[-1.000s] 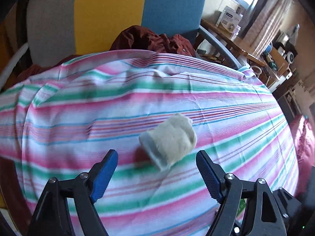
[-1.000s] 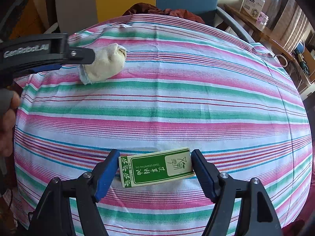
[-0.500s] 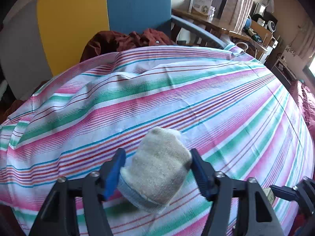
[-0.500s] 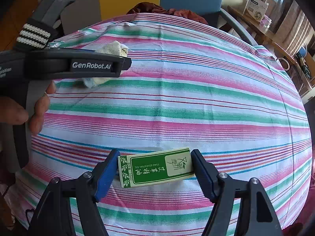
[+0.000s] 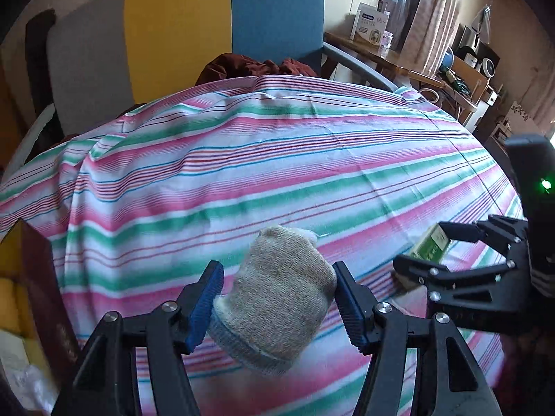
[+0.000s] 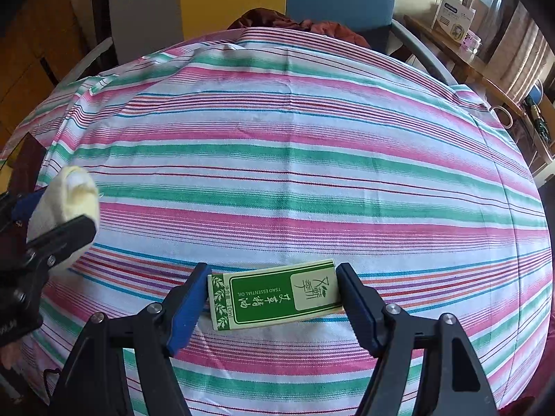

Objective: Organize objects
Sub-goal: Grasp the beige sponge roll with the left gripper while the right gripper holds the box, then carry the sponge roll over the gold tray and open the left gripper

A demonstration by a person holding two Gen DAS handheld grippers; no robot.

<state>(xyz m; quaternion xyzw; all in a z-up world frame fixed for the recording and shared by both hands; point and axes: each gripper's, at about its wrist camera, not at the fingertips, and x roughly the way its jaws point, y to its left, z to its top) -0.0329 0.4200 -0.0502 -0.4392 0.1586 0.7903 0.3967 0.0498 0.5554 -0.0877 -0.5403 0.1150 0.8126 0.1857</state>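
Crosswise, the green box spans right jaws.

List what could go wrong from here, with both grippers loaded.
1. The rolled sock is soft and bulges past the left gripper; it may squeeze out or unroll.
2. The green box is pinched only at its two short ends by the right gripper; it may pivot or drop onto the striped cloth.
3. The grippers are close together, so they may collide.

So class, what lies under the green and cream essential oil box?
Under the green and cream essential oil box held by the right gripper only the striped cloth shows; whatever that cloth covers is hidden.
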